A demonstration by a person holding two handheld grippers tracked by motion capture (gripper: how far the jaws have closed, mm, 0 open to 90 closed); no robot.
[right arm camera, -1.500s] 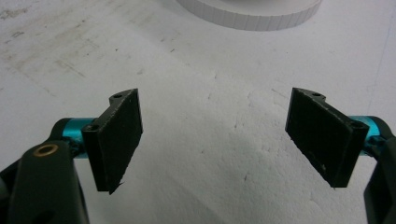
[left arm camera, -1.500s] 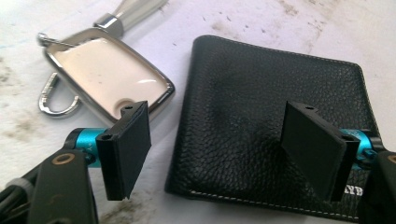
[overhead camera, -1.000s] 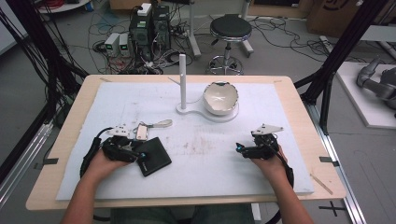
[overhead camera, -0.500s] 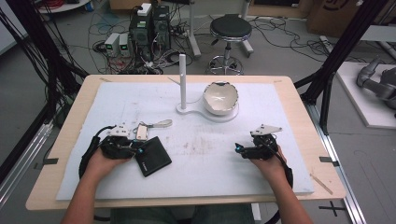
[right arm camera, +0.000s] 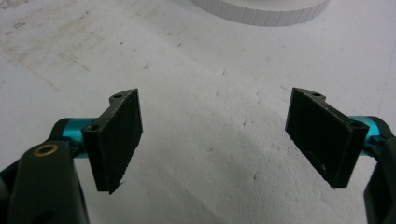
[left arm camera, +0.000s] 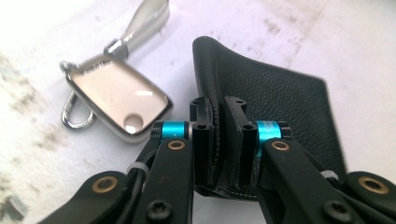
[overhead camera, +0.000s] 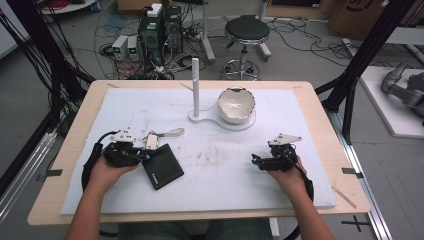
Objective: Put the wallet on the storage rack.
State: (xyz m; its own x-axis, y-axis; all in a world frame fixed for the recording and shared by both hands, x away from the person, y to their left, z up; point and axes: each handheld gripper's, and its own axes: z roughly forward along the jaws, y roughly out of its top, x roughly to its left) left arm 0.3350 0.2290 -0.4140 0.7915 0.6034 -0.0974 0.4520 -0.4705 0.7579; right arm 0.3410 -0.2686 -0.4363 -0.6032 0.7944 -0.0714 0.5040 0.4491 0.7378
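Observation:
A black leather wallet [overhead camera: 162, 167] lies on the white mat left of the middle. My left gripper [overhead camera: 142, 155] is at its left edge. In the left gripper view the jaws have just been closing, and the left gripper [left arm camera: 219, 140] is shut on the wallet's [left arm camera: 280, 93] near edge, which is pinched up between the pads. A silver key fob [left arm camera: 116, 100] with a ring and strap lies just beyond the jaws, also visible as the fob [overhead camera: 151, 141] in the high view. My right gripper [overhead camera: 256, 160] rests on the mat at the right. The right gripper [right arm camera: 215, 135] is open over bare mat.
A white stand with an upright post [overhead camera: 196, 90] and a white bowl [overhead camera: 236, 105] on a round base sit at the back middle of the mat [overhead camera: 215, 200]. The wooden table edge [overhead camera: 60, 165] frames the mat. Cables and a stool are on the floor beyond.
The left gripper's jaws have closed onto the wallet's edge and the hand has risen slightly. The right gripper has stayed where it was.

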